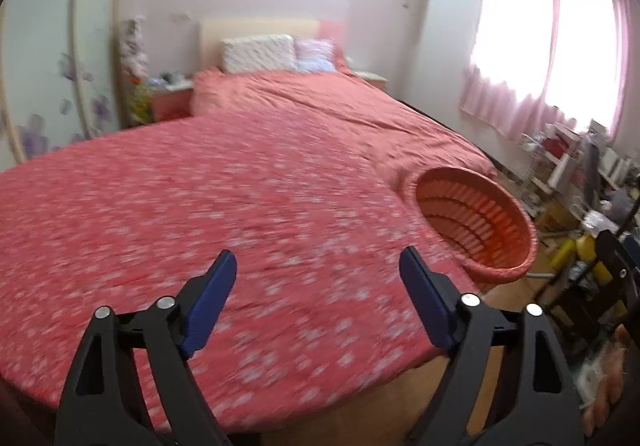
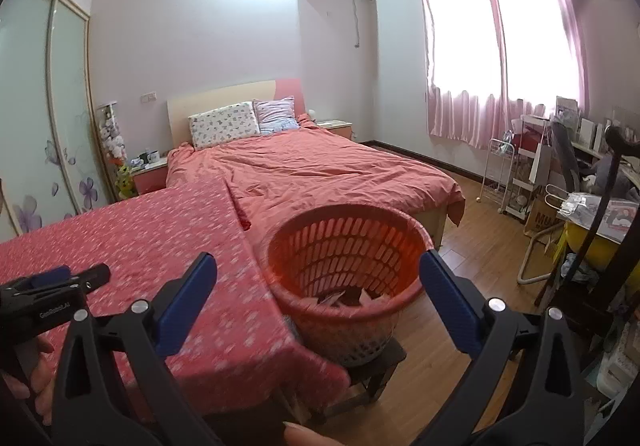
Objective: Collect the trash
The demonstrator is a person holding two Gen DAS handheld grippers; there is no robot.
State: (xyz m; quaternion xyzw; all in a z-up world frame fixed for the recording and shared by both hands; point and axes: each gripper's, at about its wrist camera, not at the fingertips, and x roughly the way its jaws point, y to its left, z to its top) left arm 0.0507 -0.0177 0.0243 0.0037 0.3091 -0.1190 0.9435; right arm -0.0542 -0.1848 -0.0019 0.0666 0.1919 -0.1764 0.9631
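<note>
An orange slatted basket [image 2: 344,246] stands on a low dark stool [image 2: 372,374] at the corner of a table with a red flowered cloth [image 2: 132,246]. Scraps of paper trash [image 2: 340,298] lie in its bottom. My right gripper [image 2: 318,266] hangs just before the basket's rim, jaws wide open and empty. My left gripper [image 1: 318,266] is over the red cloth [image 1: 200,226], also wide open with nothing between its blue pads; the basket [image 1: 476,222] is to its right. In the right wrist view the left gripper [image 2: 68,278] shows at the left edge.
A bed with a red cover [image 2: 320,170] and pillows [image 2: 224,124] lies behind the table. A wardrobe [image 2: 44,118] stands at left. Cluttered shelves, a wire rack [image 2: 500,174] and a yellow tub [image 2: 592,242] fill the right side under a pink curtain [image 2: 500,46]. Wooden floor [image 2: 472,238] lies between.
</note>
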